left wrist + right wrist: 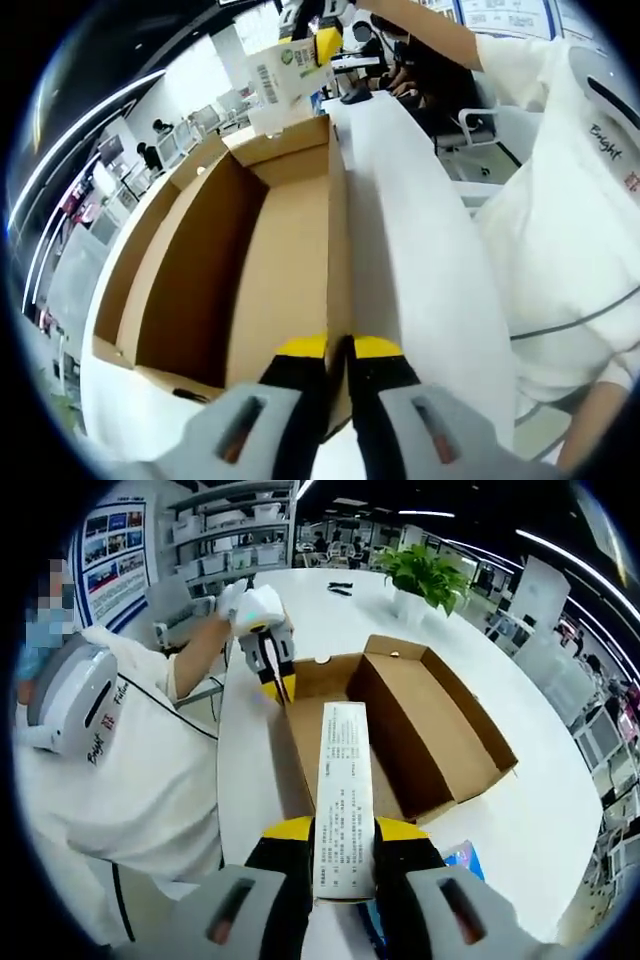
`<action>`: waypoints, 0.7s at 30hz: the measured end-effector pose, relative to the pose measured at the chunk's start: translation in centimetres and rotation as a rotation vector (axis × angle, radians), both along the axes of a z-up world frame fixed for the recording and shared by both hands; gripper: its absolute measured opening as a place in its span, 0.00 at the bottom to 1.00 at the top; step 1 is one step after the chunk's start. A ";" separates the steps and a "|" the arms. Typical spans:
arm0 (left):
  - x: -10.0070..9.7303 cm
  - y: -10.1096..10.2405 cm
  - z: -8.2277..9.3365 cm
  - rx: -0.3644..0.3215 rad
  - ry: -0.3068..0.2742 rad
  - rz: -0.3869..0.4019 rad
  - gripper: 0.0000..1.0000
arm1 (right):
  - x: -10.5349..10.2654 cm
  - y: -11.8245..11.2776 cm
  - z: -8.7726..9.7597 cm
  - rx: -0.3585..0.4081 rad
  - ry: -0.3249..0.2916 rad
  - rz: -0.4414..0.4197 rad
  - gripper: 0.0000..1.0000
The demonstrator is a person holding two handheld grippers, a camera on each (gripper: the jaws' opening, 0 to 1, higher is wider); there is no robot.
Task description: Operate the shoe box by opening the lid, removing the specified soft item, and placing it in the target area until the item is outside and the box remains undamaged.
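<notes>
Right gripper view looks down on a white round table (560, 810) with the open cardboard shoe box (400, 730) on it, lid folded back and the brown inside bare as far as can be seen. The right gripper (345, 830) is clamped on a long, flat white packet (342, 800) printed with small text, which I take to be the soft item. It stands up from between the yellow-tipped jaws, its long axis running straight ahead along them, and it hangs above the near wall of the box, so it is already lifted out. Near the jaws, low on the right, a blue thing (462, 858) lies on the table; what it is cannot be told.

Across the box, the left gripper (272, 685) sits at the far left corner, held by a gloved hand (250, 605) of the person in a white shirt (110, 780). A potted plant (425, 580) stands well beyond.

Left gripper view shows that gripper's jaws closed on the thin side wall of the box (337, 250), steadying it, with the packet (285, 68) high at the far end.

The coming move, in my judgement, turns on this: the packet is over the box edge, and bare table lies just beside the box on the right gripper's side. That gripper alone should carry it sideways clear of the wall while the left holds the box down. Where the target area lies is not marked
</notes>
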State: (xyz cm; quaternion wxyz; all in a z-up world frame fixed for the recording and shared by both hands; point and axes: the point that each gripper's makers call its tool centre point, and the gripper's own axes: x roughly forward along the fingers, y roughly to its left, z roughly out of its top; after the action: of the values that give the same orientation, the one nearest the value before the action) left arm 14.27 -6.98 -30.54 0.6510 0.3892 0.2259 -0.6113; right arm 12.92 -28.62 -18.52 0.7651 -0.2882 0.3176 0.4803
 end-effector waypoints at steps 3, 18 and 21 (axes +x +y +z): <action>0.0 0.0 0.0 0.000 0.000 0.001 0.05 | -0.9 -0.3 0.2 0.009 -0.011 0.019 0.20; 0.0 0.1 0.0 0.005 0.008 0.003 0.05 | -4.5 -2.9 -1.3 -0.035 -0.006 0.111 0.20; 0.0 0.1 0.0 0.005 0.006 0.004 0.05 | -4.8 -3.6 -1.8 -0.037 -0.001 0.098 0.20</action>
State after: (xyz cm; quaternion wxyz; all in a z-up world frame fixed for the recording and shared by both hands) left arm 14.31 -6.92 -30.55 0.6504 0.3884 0.2301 -0.6109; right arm 8.13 -32.23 -20.28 0.7353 -0.3177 0.3115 0.5113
